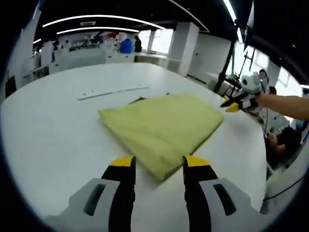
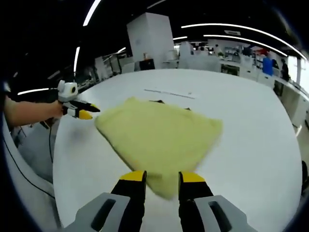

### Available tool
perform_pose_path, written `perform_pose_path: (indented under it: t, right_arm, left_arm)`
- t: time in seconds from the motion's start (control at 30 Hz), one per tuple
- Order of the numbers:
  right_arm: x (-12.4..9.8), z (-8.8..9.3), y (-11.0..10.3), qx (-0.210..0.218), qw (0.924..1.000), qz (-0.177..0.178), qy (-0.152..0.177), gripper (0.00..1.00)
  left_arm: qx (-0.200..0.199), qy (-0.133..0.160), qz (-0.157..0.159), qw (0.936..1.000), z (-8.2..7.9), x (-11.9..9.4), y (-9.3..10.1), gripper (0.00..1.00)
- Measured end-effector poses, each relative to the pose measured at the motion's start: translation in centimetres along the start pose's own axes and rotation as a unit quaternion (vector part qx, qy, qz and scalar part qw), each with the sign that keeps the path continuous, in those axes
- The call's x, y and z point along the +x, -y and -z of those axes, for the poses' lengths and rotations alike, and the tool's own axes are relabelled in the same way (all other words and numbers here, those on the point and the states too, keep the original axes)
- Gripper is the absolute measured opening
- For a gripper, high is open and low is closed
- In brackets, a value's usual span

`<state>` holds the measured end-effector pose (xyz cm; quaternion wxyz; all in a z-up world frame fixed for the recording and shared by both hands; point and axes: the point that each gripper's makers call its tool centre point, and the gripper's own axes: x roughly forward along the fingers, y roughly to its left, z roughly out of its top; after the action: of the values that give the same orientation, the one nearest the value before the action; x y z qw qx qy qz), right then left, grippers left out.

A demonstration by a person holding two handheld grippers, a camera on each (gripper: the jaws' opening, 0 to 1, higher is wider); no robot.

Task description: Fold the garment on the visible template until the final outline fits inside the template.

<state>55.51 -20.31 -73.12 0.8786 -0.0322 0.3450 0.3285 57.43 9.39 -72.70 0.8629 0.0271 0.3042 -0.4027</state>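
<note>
Both pairs of jaws stood open and empty, my left gripper point(image 1: 158, 163) and my right gripper point(image 2: 161, 178) each poised just short of a near corner of the yellow-green garment point(image 1: 164, 123), which lay folded flat on the white table point(image 1: 53, 135). It looked light, soft and limp, so I judged an edge or corner the best hold, pinching through all the layers

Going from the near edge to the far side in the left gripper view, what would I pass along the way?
The tool with its yellow tips → folded yellow-green garment on the white table → long pale strip lying flat → far off, a blue container.
</note>
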Motion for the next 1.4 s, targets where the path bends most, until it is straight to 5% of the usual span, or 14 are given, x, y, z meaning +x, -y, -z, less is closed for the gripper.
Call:
perform_pose_path:
  t: [0.5, 1.03, 1.4]
  right_arm:
    - [0.4, 2.9, 0.3, 0.000, 0.9993, 0.006, -0.037, 0.17]
    - [0.9, 3.4, 0.4, -0.016, 0.9986, 0.005, -0.050, 0.08]
    - [1.4, 3.5, 0.3, -0.034, 0.9976, -0.004, -0.060, 0.00]
  left_arm:
    - [0.000, -0.045, -0.009, 0.9989, 2.9, 0.2, 0.1, 0.22]
    - [-0.029, -0.038, -0.016, 0.9987, 2.4, 1.2, 0.1, 0.02]
    - [-0.008, -0.066, -0.017, 0.9977, 3.0, 1.1, -0.3, 0.00]
